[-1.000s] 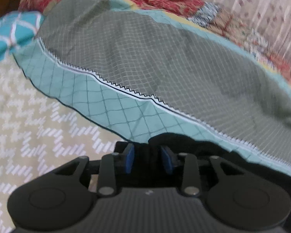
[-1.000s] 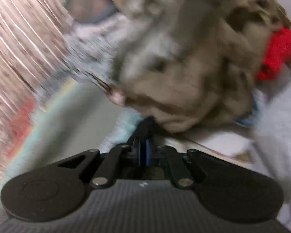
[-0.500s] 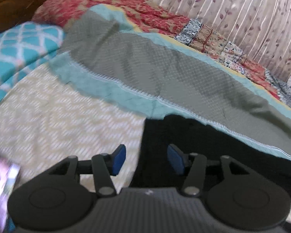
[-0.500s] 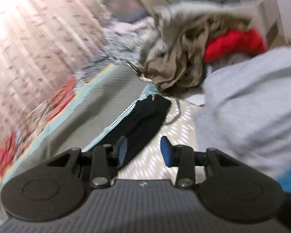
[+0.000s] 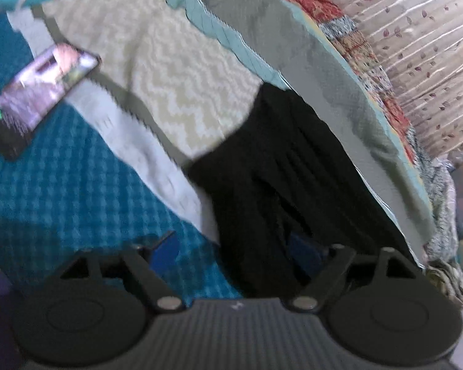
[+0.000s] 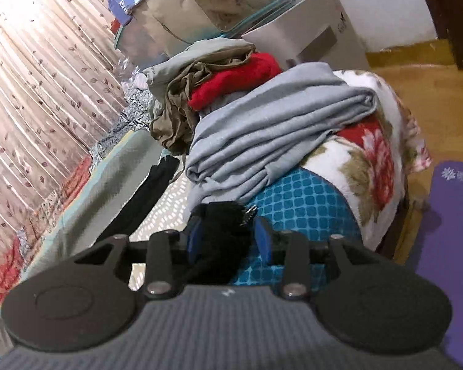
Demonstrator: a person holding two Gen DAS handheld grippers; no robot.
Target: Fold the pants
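Observation:
The black pants (image 5: 274, 166) lie stretched out on the bed, running from the near edge toward the far end. In the left wrist view my left gripper (image 5: 234, 251) is open, its blue pads wide apart over the near end of the pants. In the right wrist view the pants (image 6: 139, 197) run along the bed's left side, and a bunched black end with a small metal clasp (image 6: 225, 215) sits between the pads of my right gripper (image 6: 228, 237), which is open around it without pinching.
A phone (image 5: 40, 92) with a lit screen lies on the teal blanket (image 5: 61, 185) at left. A folded grey garment (image 6: 277, 129), a red one (image 6: 234, 80) and an olive one (image 6: 182, 108) are piled ahead on the right. A curtain (image 6: 31, 77) hangs behind the bed.
Both grippers have opened and let go of the pants, then pulled back to the bed's near edge. The left view swung down over the pants; the phone came into view.

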